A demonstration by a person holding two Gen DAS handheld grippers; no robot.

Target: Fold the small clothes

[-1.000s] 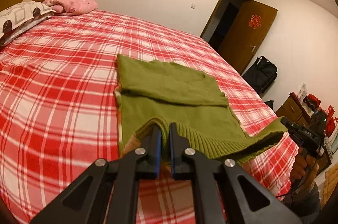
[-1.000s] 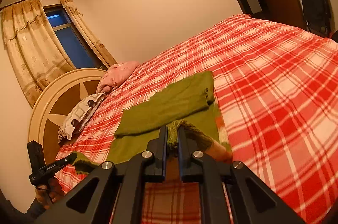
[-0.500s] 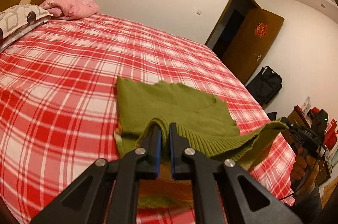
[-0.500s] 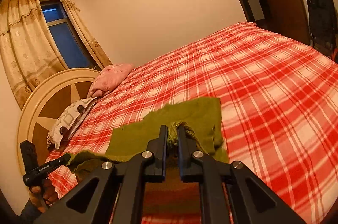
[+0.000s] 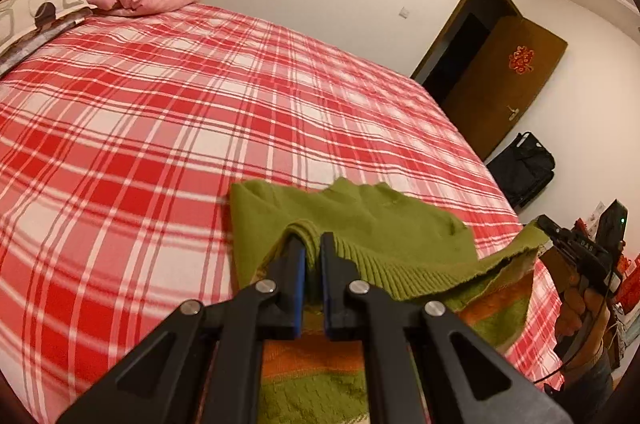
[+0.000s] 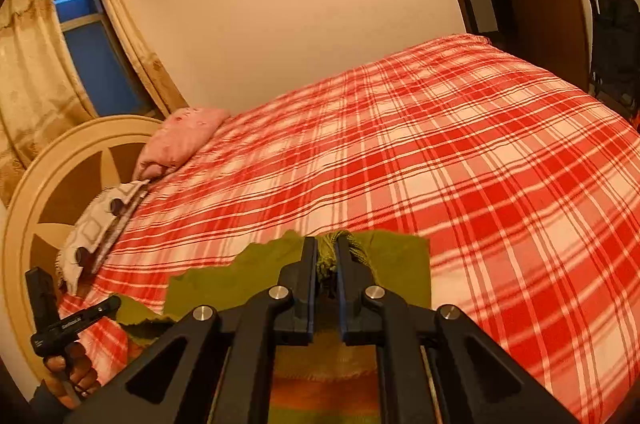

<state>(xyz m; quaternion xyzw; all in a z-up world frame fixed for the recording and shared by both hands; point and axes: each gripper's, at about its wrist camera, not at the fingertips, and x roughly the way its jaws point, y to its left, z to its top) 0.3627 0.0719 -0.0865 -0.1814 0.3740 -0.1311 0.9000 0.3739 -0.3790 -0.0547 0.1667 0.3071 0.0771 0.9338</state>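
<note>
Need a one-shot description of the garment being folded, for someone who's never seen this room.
Start from the big bed with the red-and-white plaid cover. Near its front edge lies an olive-green knit sweater, its ribbed hem lifted by the left gripper and right gripper. It is the only green item; orange stripes show on its underside.

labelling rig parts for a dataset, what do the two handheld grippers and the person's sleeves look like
Both the left gripper and the right gripper have matte black angular fingers with triangular cut-outs, silver round pivot bolts and blue pads on the inner faces. Seen from across, each is a black pistol-style handle; the left one carries small white lettering. A thin black cable hangs below the right handle. A dark sleeve covers the left wrist.
</note>
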